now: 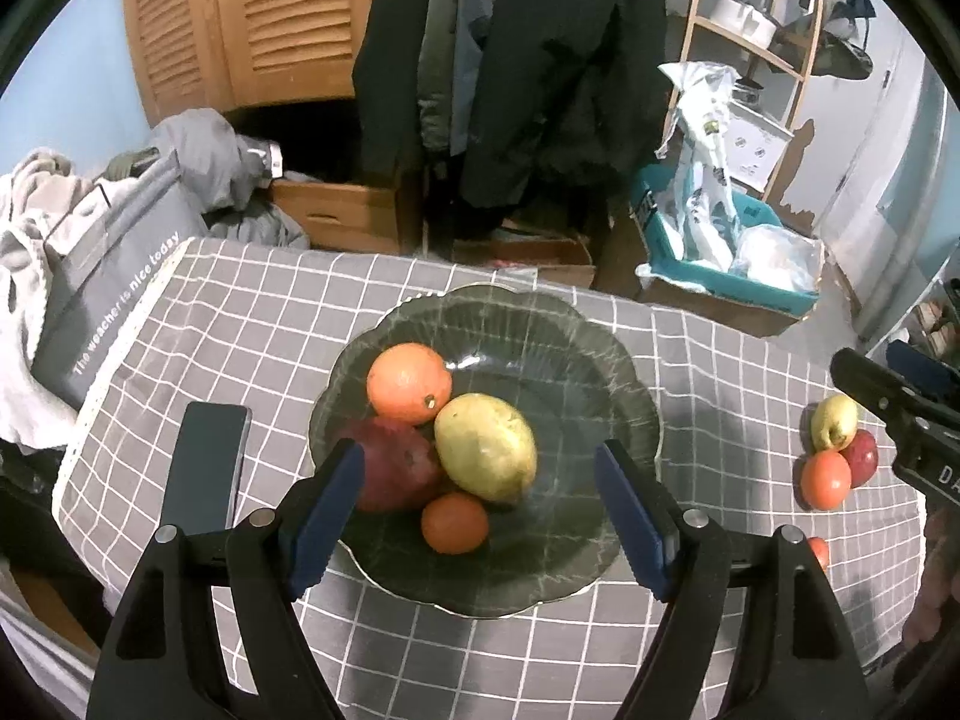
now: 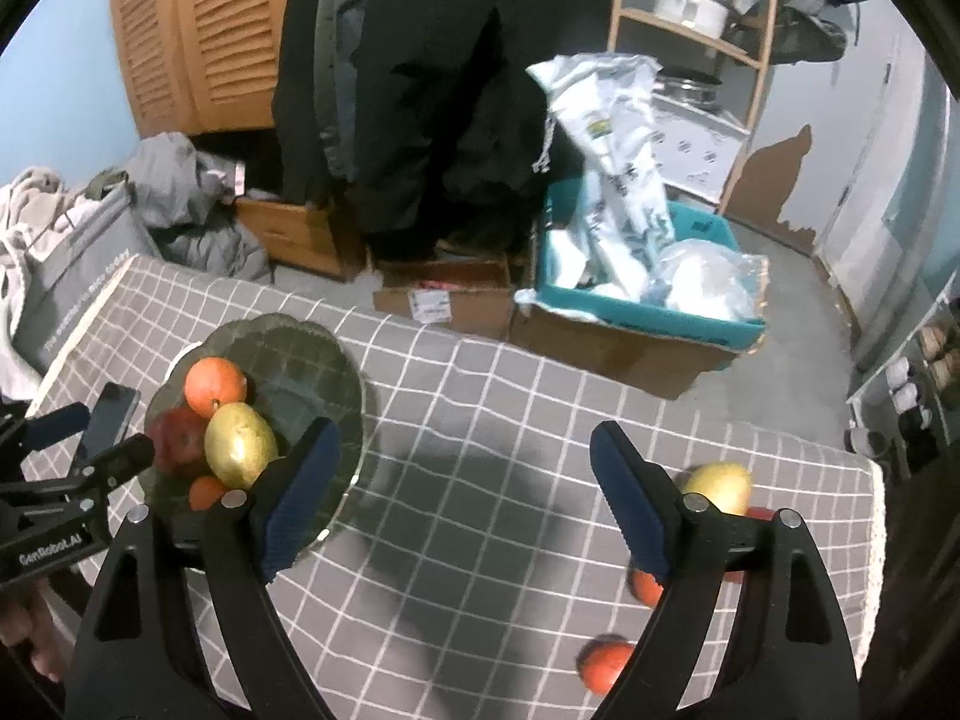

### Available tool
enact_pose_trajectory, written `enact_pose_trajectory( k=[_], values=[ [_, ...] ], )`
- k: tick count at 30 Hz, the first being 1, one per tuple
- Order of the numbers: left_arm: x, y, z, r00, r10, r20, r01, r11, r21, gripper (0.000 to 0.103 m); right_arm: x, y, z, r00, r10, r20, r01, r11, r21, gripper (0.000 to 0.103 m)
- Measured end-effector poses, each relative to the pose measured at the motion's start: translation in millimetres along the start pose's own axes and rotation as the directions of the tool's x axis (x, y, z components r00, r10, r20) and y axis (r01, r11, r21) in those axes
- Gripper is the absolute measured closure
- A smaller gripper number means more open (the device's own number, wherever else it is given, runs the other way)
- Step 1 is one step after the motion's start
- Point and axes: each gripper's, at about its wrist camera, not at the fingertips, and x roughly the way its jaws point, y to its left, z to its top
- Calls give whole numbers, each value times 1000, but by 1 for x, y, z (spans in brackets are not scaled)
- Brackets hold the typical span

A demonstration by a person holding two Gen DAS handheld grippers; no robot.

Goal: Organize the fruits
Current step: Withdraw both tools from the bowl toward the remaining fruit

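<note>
A dark glass bowl (image 1: pixel 570 354) sits on the grey checked tablecloth and holds an orange (image 1: pixel 408 383), a yellow mango (image 1: pixel 485 447), a dark red fruit (image 1: pixel 393 471) and a small tangerine (image 1: pixel 454 523). My left gripper (image 1: pixel 480 516) is open and empty, hovering over the bowl's near side. My right gripper (image 2: pixel 462 504) is open and empty above bare cloth, right of the bowl (image 2: pixel 312 354). Loose fruit lies at the right: a yellow pear (image 1: pixel 834 420), a red apple (image 1: pixel 861 457) and a tangerine (image 1: pixel 826 480). The right wrist view shows the pear (image 2: pixel 720 486) and two tangerines (image 2: pixel 603 663).
A dark phone (image 1: pixel 207 468) lies on the cloth left of the bowl. A grey bag (image 1: pixel 102 276) leans at the table's left edge. Beyond the far edge stand cardboard boxes (image 1: pixel 342 213), a teal box (image 2: pixel 648 300) with plastic bags, hanging coats and a wooden shelf.
</note>
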Motion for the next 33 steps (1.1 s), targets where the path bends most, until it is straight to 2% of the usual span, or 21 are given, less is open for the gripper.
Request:
enact_pose_trajectory(
  k=[18, 22, 30, 33],
  values=[
    [-35, -65, 7, 996, -74, 57, 68, 993, 98, 23, -54, -65, -23, 996, -75, 46, 71, 993, 90, 14],
    [-36, -83, 7, 995, -85, 59, 77, 989, 127, 17, -62, -83, -32, 994, -95, 44, 90, 989, 117, 14],
    [-38, -119, 5, 993, -102, 55, 91, 978, 186, 16, -75, -120, -51, 991, -132, 32, 125, 977, 175, 14],
    [-36, -130, 4, 993, -110, 52, 98, 975, 201, 12, -76, -133, -58, 990, -139, 19, 133, 971, 198, 14]
  ],
)
